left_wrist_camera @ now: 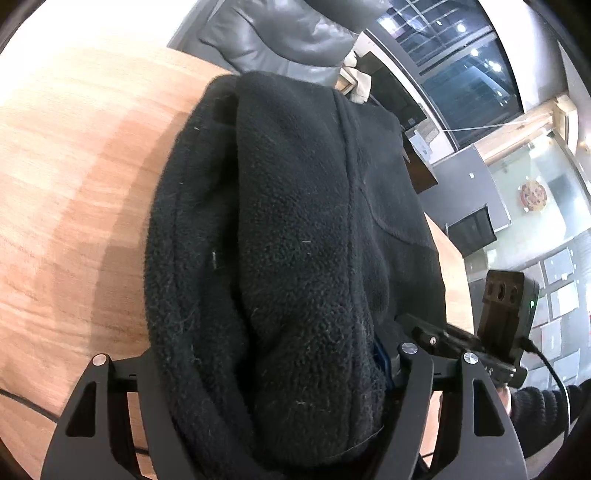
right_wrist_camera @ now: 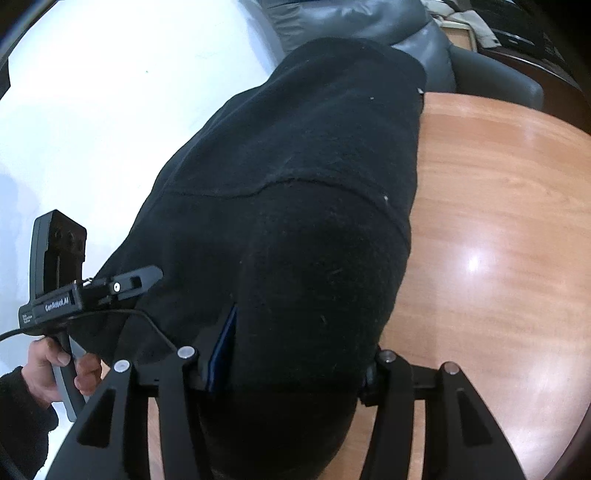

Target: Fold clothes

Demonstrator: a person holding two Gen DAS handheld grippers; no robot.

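- Black fleece garment [left_wrist_camera: 295, 229] bunched into a long thick roll on the wooden table [left_wrist_camera: 74, 184], stretching from the near edge towards the grey leather chair [left_wrist_camera: 280, 33] beyond the table's far edge.
- Left gripper [left_wrist_camera: 280, 373] low at the garment's near end, fingers spread on either side of the fleece roll; fabric between them, but whether the pads press on it cannot be told.
- Right gripper [right_wrist_camera: 284, 358] likewise astride the garment's near end [right_wrist_camera: 295, 258], fingers apart with the dark fleece filling the gap; a blue pad edge [right_wrist_camera: 225, 347] visible against the fabric on one side, contact on the other side hidden, so a firm clamp cannot be told.
- In the right wrist view, left gripper's body [right_wrist_camera: 55, 291] just beside the garment's edge, gripped by a bare hand [right_wrist_camera: 59, 365] in a dark sleeve.
- In the left wrist view, right gripper's body [left_wrist_camera: 502, 325] close beside the garment, at the table's edge, cable trailing from it.
- Seam line running along the garment's length, a curved pocket seam beside it.
- Bare wood of the table [right_wrist_camera: 498, 240] beside the garment, with a bright light glare on it.
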